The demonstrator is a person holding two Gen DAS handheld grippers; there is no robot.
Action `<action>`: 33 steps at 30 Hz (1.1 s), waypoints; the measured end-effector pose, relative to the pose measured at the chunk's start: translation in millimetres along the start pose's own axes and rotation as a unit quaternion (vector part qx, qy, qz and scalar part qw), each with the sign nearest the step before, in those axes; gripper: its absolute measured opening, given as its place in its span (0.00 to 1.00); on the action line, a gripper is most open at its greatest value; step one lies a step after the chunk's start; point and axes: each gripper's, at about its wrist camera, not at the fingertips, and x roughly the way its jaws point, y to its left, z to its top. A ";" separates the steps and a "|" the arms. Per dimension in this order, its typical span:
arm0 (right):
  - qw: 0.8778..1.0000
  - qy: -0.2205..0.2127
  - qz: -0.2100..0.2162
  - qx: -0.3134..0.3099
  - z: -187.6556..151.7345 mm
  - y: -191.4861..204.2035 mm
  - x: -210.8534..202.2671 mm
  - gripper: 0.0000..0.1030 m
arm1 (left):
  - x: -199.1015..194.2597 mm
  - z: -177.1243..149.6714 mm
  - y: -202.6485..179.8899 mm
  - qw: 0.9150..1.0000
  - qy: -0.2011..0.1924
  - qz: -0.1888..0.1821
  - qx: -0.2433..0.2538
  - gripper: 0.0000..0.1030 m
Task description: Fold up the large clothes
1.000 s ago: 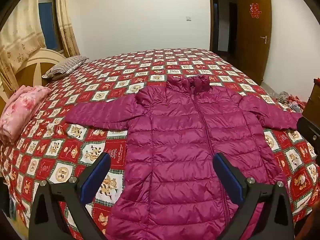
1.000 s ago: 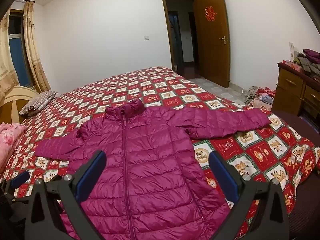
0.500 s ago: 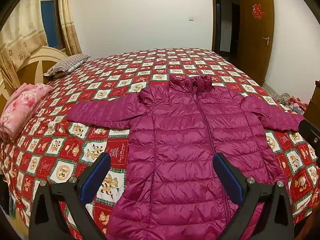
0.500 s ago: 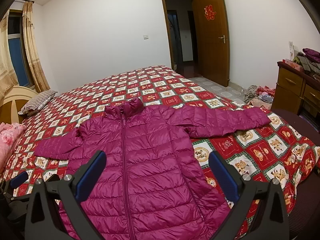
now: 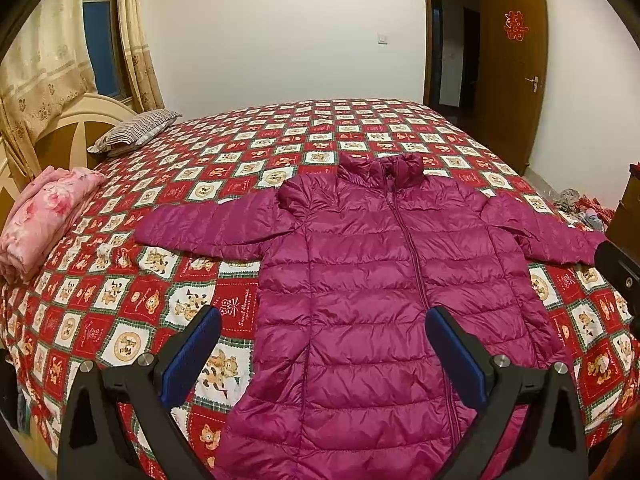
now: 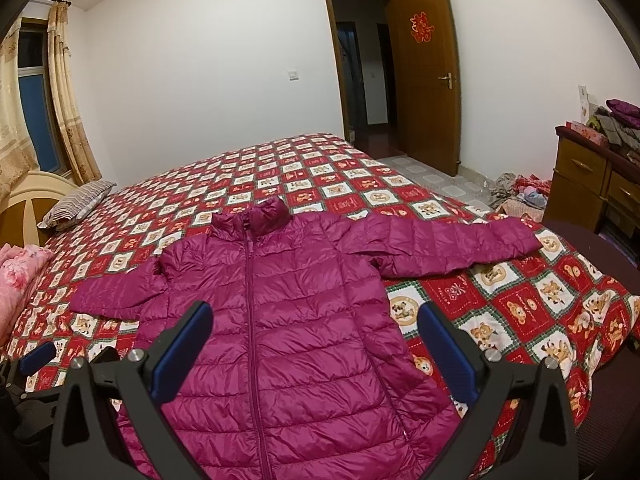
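Observation:
A magenta quilted puffer jacket [image 5: 372, 280] lies flat and zipped on the bed, collar away from me, both sleeves spread out sideways. It also shows in the right wrist view [image 6: 288, 320]. My left gripper [image 5: 322, 350] is open and empty, held above the jacket's lower left part. My right gripper [image 6: 316, 344] is open and empty, held above the jacket's lower right part. The left gripper's finger [image 6: 38, 352] shows at the left edge of the right wrist view.
The bed has a red patchwork bear quilt [image 5: 168, 280]. A folded pink blanket [image 5: 44, 212] and a striped pillow [image 5: 136, 130] lie by the headboard at left. A wooden dresser [image 6: 592, 184], floor clutter [image 6: 520, 192] and an open door [image 6: 424, 76] stand to the right.
Both cameras have drifted slightly; the jacket sits a little more to the right in the left wrist view. The jacket itself has not moved and both grippers stay open.

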 end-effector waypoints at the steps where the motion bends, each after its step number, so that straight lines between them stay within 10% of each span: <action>1: 1.000 0.000 0.000 0.000 0.0 0.1 0.0 1.00 | -0.1 0.0 0.3 1.000 0.000 0.000 0.000 0.99; 33: 1.000 0.001 0.001 0.000 -0.8 0.0 1.7 1.00 | -0.8 1.6 2.5 1.000 0.005 -0.005 -0.006 0.99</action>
